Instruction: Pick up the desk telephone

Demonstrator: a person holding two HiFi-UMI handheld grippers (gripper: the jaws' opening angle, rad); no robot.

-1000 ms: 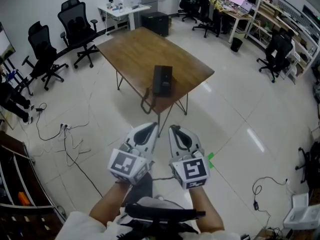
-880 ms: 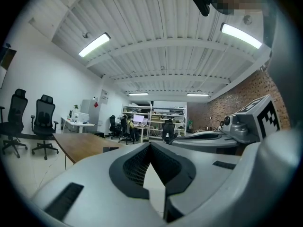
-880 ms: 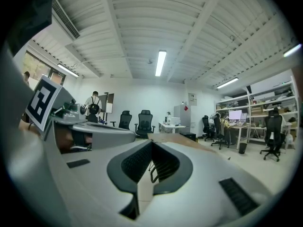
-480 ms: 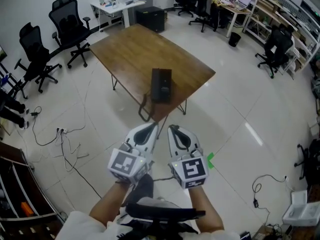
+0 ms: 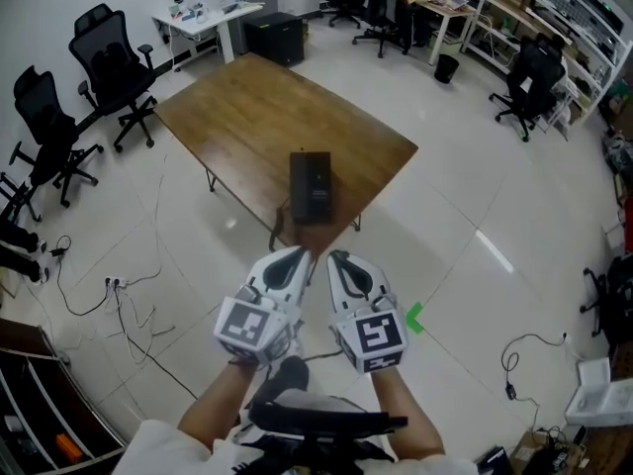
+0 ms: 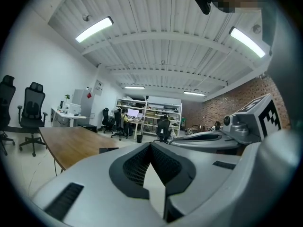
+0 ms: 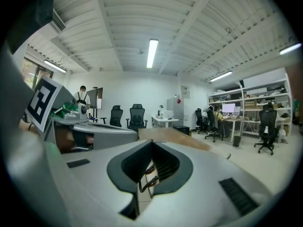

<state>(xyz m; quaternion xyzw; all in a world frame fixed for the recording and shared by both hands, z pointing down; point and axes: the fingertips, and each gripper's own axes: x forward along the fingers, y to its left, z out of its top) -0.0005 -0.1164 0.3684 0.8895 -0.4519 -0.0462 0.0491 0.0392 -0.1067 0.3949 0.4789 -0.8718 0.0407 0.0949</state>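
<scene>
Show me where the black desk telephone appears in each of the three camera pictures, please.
Head view: the desk telephone lies at centre, near the wooden table's nearest corner.
Left gripper view: a small dark slab left of centre, at the table's near edge.
Right gripper view: not visible.
Shared landmark: the wooden table, in all three.

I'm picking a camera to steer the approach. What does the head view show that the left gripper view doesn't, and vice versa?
Only the head view: the whole wooden table, the desk telephone near its nearest corner, the left gripper and right gripper side by side short of it, a green floor mark, loose cables. Only the left gripper view: ceiling lights, a brick wall, its own jaws closed on nothing. Both: the table, the telephone (a dark sliver in the gripper view), office chairs, the right gripper.
</scene>
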